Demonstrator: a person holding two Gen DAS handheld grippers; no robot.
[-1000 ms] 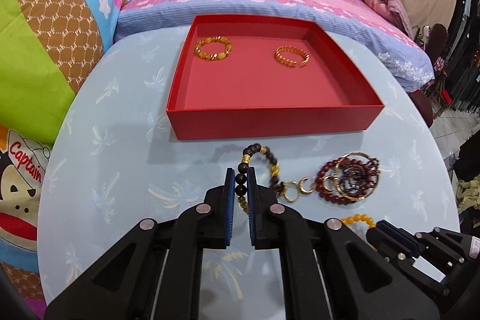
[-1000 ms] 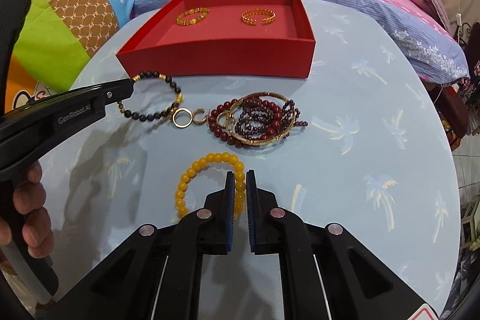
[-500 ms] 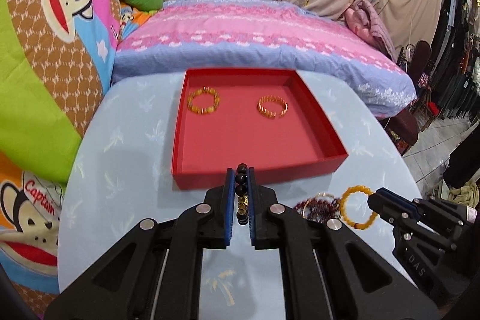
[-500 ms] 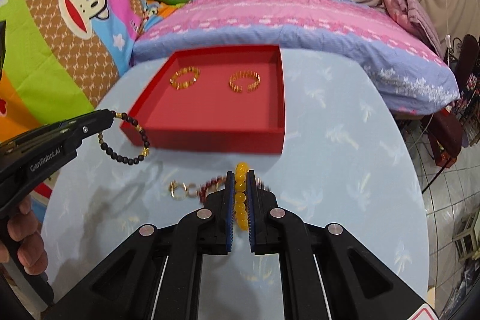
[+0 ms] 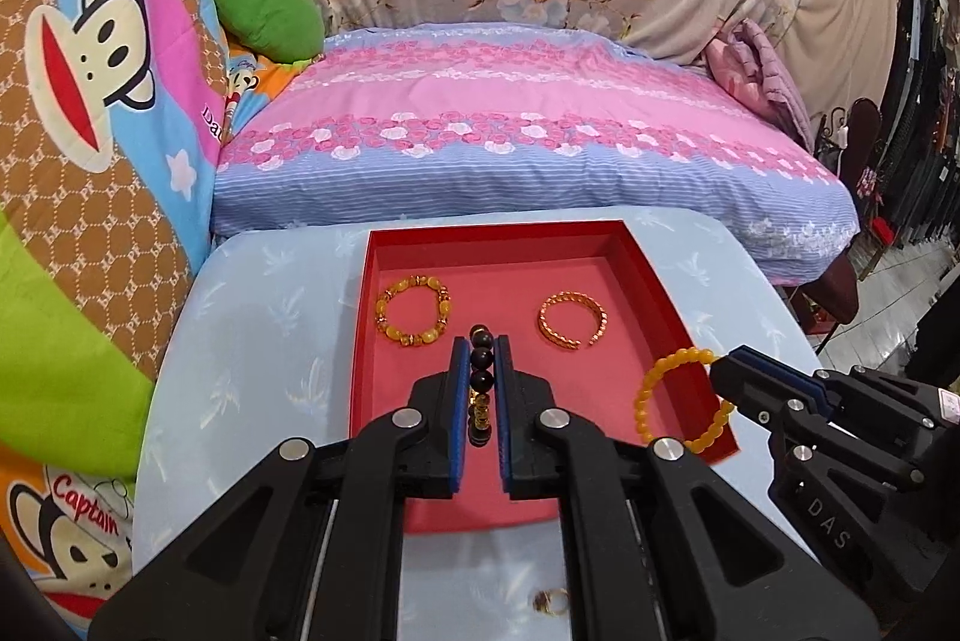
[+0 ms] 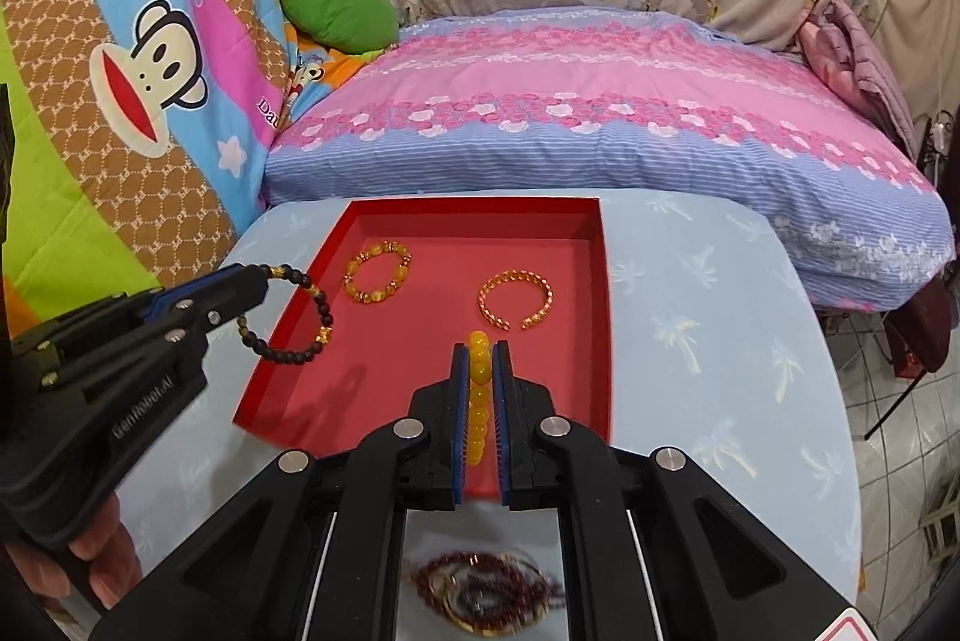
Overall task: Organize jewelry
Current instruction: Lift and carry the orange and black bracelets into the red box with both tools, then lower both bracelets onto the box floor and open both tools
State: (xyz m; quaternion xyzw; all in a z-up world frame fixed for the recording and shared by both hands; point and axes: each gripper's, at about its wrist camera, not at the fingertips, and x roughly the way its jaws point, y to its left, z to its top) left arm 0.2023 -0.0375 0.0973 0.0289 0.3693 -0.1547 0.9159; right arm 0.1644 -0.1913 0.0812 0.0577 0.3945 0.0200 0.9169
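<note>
A dark beaded bracelet [image 5: 480,382] is clamped in the left gripper [image 5: 480,389], a yellow beaded bracelet [image 6: 478,404] in the right gripper [image 6: 479,401], both above the shallow red cardboard tray [image 6: 591,341]. Each should be lowered onto bare floor, seemingly free, before release, clear of the gold pieces.

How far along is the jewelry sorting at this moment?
Done: an amber bead bracelet and a gold bangle lie in the red tray. In hand: the left gripper holds a dark bead bracelet, the right gripper a yellow bead bracelet, both over the tray. Left: the red bead pile on the table.
</note>
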